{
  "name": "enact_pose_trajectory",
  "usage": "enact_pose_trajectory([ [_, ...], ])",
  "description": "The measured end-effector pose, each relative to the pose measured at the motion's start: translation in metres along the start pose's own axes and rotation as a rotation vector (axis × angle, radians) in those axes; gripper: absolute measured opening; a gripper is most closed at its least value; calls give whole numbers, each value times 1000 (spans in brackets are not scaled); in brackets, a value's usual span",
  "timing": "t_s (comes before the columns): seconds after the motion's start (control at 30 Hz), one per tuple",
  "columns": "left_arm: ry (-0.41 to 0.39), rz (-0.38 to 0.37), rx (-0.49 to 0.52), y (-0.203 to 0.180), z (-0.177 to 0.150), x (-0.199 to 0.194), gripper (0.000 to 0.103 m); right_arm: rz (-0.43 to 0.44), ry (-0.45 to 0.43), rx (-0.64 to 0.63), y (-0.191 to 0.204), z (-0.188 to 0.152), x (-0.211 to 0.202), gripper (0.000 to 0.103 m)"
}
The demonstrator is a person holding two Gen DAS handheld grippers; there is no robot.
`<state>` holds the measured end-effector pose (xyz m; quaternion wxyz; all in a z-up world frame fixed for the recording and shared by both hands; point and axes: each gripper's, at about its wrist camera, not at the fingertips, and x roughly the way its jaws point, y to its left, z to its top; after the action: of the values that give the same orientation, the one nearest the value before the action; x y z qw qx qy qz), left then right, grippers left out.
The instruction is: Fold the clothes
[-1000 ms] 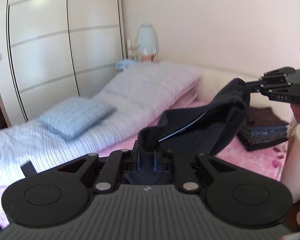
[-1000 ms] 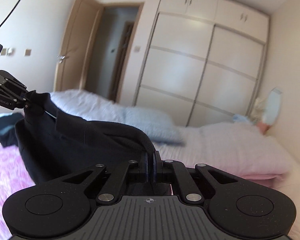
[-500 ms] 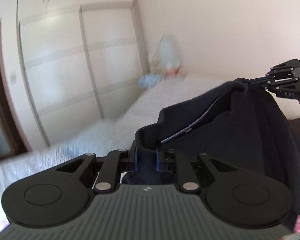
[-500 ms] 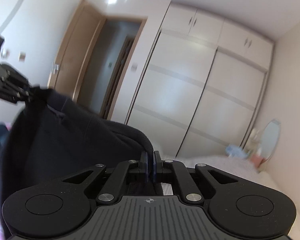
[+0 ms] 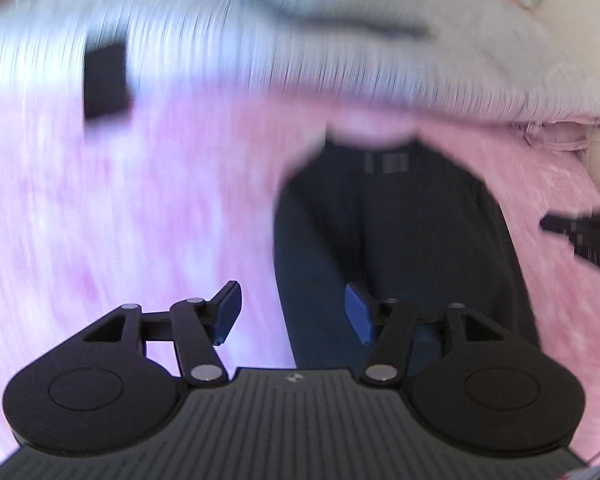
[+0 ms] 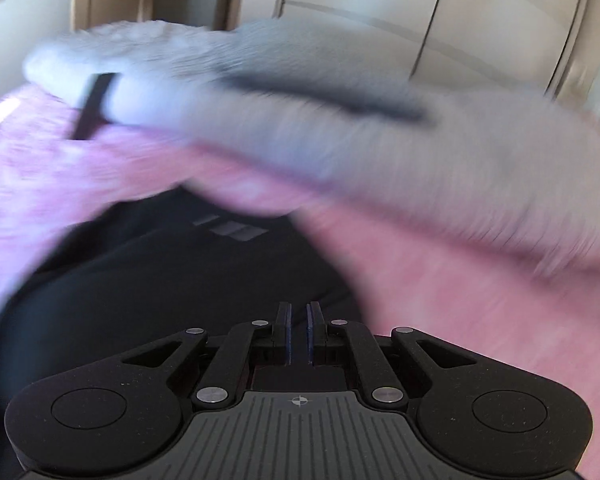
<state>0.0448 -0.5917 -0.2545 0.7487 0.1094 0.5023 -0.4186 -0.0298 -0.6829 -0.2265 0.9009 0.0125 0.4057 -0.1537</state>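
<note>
1. Dark garment [image 5: 396, 232] lies spread on the pink bedspread [image 5: 120, 220] of the bed, its neck opening at the far end and a small grey label patch just below it.
2. We see the left tongs [image 5: 292, 314] opening: the blue pads [image 5: 358, 318] stand well apart, the right pad over the near edge of the garment, the left pad over bare pink bedspread. Nothing is pinched between them.
3. We see the right tongs [image 6: 299, 332] drawn narrow, pads nearly touching, with only a thin slit between them. They sit over the near part of the garment [image 6: 148, 280]; whether cloth is caught in that slit we cannot tell.
4. Beyond the garment, a pale striped quilt [image 5: 340, 40] crosses the bed, heavily blurred.
5. A small dark rectangular thing [image 5: 105, 80] sits at the quilt's edge; we cannot identify it.
6. Wardrobe doors [image 6: 480, 12] stand behind the bed in the right view.
</note>
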Motion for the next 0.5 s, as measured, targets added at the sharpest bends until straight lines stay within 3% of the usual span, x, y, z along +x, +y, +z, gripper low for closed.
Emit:
enact_pose_trajectory([
  [0.07,61,-61,-24,3,-31,1,66,82,51,49,29,-25,-24,5],
  [0.2,200,-144,-18,0,-77,29,67,225,161,68,98,-69,-65,6],
  [0.23,238,-161,-13,0,-87,36,64,258,193,60,112,-76,-68,6],
  [0.27,261,-181,-7,1,-93,41,51,285,232,67,126,-87,-71,6],
  [0.3,273,-201,-1,4,-99,43,38,301,268,71,138,-97,-72,5],
  [0.33,268,-220,12,7,-100,41,15,281,294,64,148,-105,-67,5],
  [0.37,252,-237,30,10,-99,36,8,261,320,57,157,-113,-63,5],
  [0.43,208,-271,61,20,-95,23,5,217,360,19,176,-125,-53,5],
  [0.5,134,-268,90,40,-83,-5,4,256,407,10,197,-131,-41,5],
])
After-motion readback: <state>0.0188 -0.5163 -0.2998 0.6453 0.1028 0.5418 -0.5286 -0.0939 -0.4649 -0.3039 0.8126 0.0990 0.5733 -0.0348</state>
